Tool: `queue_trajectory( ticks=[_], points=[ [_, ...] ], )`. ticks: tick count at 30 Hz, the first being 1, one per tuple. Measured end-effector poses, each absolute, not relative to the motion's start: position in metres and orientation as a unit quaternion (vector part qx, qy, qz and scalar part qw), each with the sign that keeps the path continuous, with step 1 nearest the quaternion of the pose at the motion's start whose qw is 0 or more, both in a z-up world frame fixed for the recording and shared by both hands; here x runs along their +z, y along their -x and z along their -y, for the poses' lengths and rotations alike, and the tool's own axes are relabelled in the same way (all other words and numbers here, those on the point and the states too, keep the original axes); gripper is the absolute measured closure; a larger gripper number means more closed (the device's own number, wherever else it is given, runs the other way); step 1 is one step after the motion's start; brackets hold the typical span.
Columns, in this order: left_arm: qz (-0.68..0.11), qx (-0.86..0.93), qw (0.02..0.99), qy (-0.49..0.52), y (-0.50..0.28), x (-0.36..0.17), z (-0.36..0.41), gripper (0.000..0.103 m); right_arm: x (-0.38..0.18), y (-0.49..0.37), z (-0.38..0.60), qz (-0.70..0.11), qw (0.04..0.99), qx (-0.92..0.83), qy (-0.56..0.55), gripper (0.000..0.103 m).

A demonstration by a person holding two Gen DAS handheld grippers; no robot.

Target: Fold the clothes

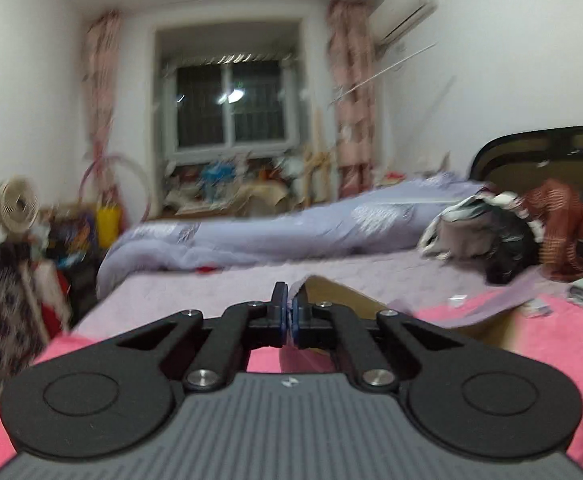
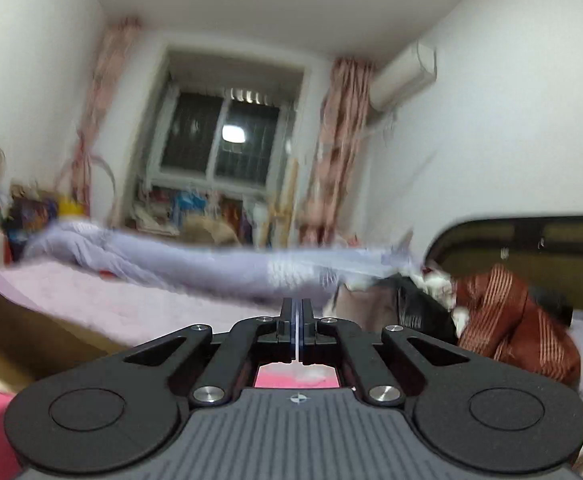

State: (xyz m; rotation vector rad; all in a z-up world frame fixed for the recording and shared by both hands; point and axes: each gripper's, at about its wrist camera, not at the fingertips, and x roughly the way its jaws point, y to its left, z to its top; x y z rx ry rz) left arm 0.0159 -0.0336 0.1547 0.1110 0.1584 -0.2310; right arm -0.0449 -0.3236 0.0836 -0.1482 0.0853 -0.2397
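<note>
A pink garment lies across the near part of the bed. A fold of it rises up between the pads of my left gripper, which is shut on it and held above the bed. In the right wrist view my right gripper is also shut. Only a thin pale edge shows between its pads, and the pink garment with a bit of white fluff hangs directly beneath them. Both views are blurred.
A lilac sheet covers the bed, one edge turned up over a tan surface. A bunched lilac duvet lies along the far side. A pile of clothes with a rust striped piece sits by the dark headboard. Clutter and a fan stand at the left.
</note>
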Motion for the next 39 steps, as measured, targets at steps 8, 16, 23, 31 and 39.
queue_trajectory(
  ticks=[8, 16, 23, 31, 39],
  points=[
    [-0.253, -0.121, 0.955, -0.097, 0.017, 0.052, 0.012, 0.103, -0.021, 0.053, 0.337, -0.266, 0.957, -0.075, 0.086, 0.088],
    [-0.234, -0.1, 0.965, -0.065, 0.014, 0.056, 0.003, 0.103, -0.045, 0.039, 0.304, -0.272, 0.949, -0.041, 0.152, 0.054],
    [-0.196, -0.112, 0.974, -0.031, 0.008, 0.089, 0.003, 0.103, -0.013, 0.057, 0.255, -0.211, 0.963, 0.1, 0.133, 0.04],
    [-0.166, -0.128, 0.977, -0.029, 0.016, 0.113, 0.011, 0.103, -0.002, 0.027, 0.166, -0.145, 0.977, 0.085, 0.133, 0.039],
    [-0.174, -0.124, 0.977, -0.015, 0.015, 0.104, 0.006, 0.103, -0.038, -0.014, 0.269, -0.222, 0.951, -0.177, 0.119, 0.045]
  ],
)
